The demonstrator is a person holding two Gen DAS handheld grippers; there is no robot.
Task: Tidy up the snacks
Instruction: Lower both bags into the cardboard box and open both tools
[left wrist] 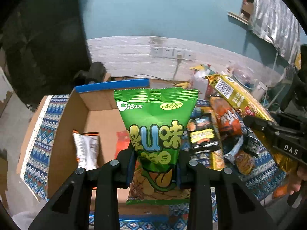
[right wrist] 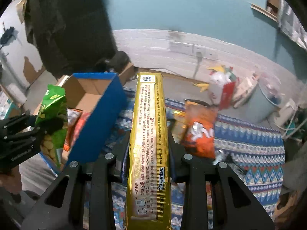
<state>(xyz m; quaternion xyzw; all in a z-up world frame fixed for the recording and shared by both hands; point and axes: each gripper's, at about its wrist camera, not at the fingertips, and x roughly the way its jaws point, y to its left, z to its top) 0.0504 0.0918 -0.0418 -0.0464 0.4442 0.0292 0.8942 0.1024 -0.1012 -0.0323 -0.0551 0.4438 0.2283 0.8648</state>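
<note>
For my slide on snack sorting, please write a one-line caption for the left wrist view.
Left gripper holds a green snack bag upright over the open cardboard box.

Wall sockets (left wrist: 173,52), patterned cloth (right wrist: 249,145), grey bucket (right wrist: 262,103).

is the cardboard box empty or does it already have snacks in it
Not empty. The cardboard box is open-topped, and a white-and-orange packet plus a red-orange one already lie inside.
</note>
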